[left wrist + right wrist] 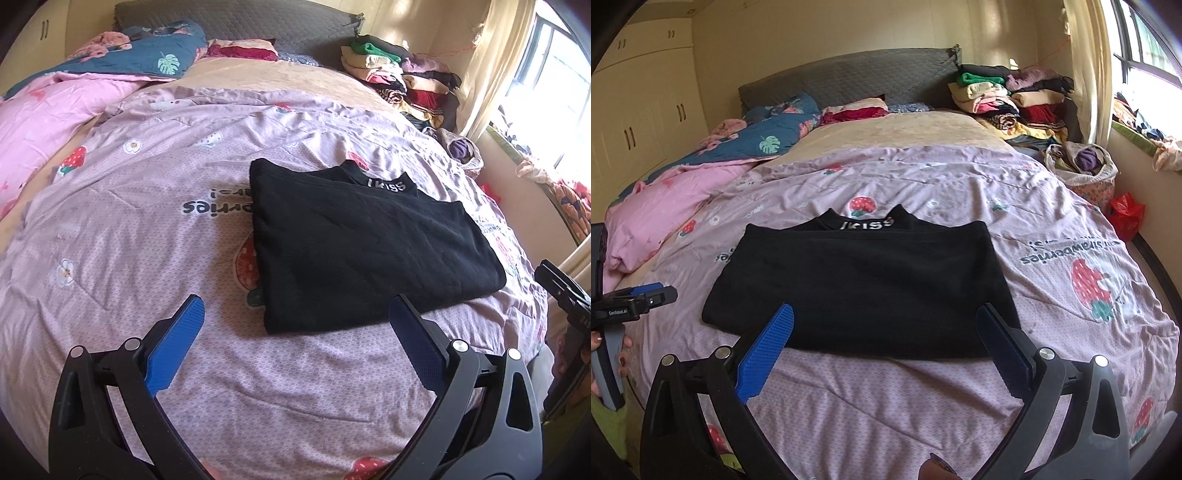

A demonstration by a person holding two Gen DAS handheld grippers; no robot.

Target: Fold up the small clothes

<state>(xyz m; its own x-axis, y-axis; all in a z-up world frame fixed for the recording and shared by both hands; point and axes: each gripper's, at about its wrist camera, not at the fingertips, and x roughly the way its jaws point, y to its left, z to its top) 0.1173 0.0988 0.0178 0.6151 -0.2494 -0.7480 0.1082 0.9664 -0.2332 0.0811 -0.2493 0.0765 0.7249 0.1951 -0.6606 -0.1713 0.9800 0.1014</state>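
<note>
Folded black knit top (864, 284) with white lettering on its collar lies flat on the mauve strawberry-print quilt (886, 398), a soft rectangle with its long axis running left to right and the collar on the far side. It sits directly ahead of the right gripper (884, 350), whose blue ribbed fingers (764, 354) stand wide apart and hold nothing, the near hem just beyond them. In the left wrist view the top (362, 243) lies ahead and to the right of the left gripper (295, 339), likewise spread wide and empty. The right gripper appears the nearer and better centred. The fabric looks thick, matte and limp; the quilt beneath is thin and creased. Stacked folded clothes (1008, 99) sit by the grey quilted headboard (849, 77).
</note>
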